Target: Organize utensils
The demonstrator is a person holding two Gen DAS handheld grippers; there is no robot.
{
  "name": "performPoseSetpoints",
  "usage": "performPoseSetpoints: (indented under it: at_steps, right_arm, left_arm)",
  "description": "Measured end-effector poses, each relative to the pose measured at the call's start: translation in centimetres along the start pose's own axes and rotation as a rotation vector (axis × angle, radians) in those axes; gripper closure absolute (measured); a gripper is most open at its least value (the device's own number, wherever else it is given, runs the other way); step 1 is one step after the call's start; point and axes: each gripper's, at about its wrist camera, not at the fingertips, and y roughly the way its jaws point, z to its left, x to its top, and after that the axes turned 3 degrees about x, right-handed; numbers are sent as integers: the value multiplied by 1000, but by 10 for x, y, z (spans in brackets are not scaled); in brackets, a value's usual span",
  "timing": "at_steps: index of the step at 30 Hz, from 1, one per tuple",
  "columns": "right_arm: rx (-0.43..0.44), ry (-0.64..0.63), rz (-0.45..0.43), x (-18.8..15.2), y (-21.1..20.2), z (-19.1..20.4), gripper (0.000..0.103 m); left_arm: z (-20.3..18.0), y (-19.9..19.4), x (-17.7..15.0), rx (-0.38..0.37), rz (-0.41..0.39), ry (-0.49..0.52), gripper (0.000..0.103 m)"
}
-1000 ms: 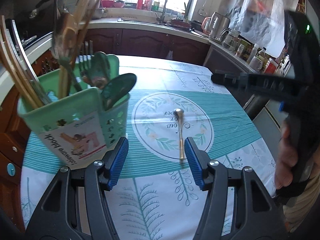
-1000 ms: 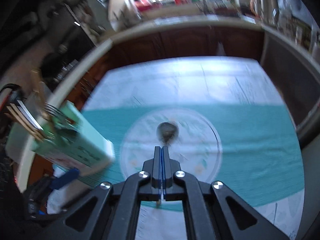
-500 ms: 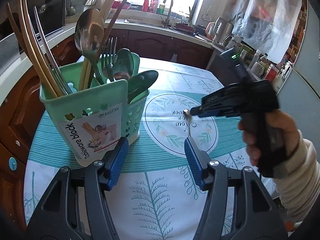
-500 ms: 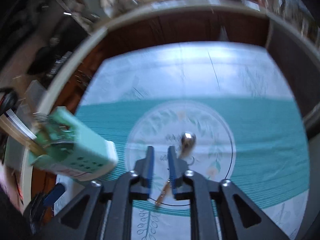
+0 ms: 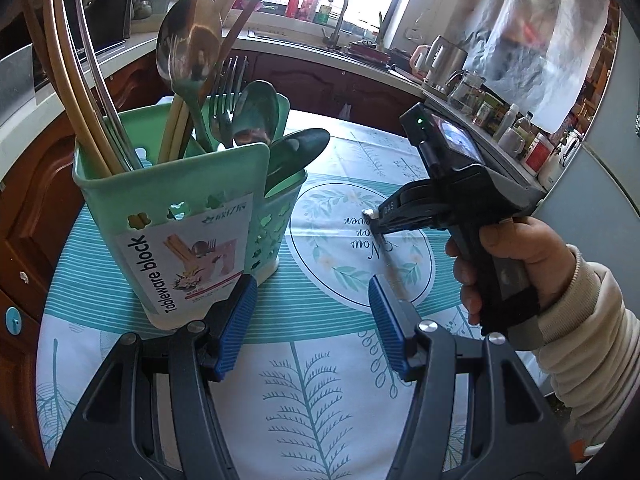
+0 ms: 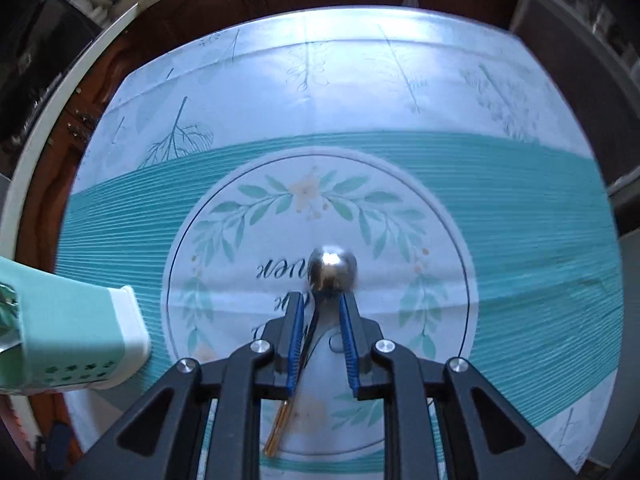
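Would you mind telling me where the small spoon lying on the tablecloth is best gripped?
Grip the spoon at its thin neck just below the bowl, coming from above: it lies flat, so only its narrow sides are free. The right gripper, jaws closing, already straddles that neck.

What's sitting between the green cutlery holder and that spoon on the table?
Nothing: in the left wrist view only bare tablecloth separates the cutlery holder from the spoon.

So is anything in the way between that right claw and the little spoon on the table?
Nothing visible. The right gripper already straddles the spoon just behind its bowl, jaws closing, pads not yet touching. The cloth around is bare; the green holder stands off to the left.
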Motion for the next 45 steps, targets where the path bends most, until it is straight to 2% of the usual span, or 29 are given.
performPoseSetpoints:
  at_steps: [3, 6, 10, 14, 19, 22, 24, 27, 31, 37, 40, 45]
  right_arm:
    - [-34, -14, -18, 2, 2, 2, 99]
    - [5, -8, -24, 2, -2, -3, 100]
    - [51, -6, -125, -9, -28, -14, 100]
    - [174, -33, -302, -26, -71, -12, 100]
    - [342, -146, -617, -51, -145, 18, 103]
    - [375, -213, -763, -61, -178, 39, 103]
    - [379, -243, -801, -61, -191, 52, 103]
    - [392, -263, -787, -56, -195, 62, 103]
    - [382, -213, -723, -36, -178, 55, 103]
    - [338, -102, -579, -20, -139, 16, 103]
    - [356, -48, -501, -15, -120, -2, 103]
    - [376, 5, -455, -31, -97, -30, 103]
  left_arm:
    - [-2, -1, -1, -4, -2, 2, 48]
    - [-3, -1, -1, -3, -3, 6, 48]
    - [-6, -2, -4, -5, -8, 15, 48]
    - [-10, -5, -8, -1, -17, 24, 48]
    - [-12, -9, -10, 9, -21, 25, 48]
    - [-10, -11, -12, 12, -25, 19, 48]
    - [-8, -12, -12, 17, -25, 16, 48]
    - [-6, -12, -12, 18, -22, 14, 48]
    - [-11, -10, -10, 17, -17, 36, 48]
    - [-23, -3, -6, 19, -4, 74, 48]
    - [-32, 2, -5, 25, 4, 93, 48]
    - [-49, 21, -7, 45, 53, 123, 48]
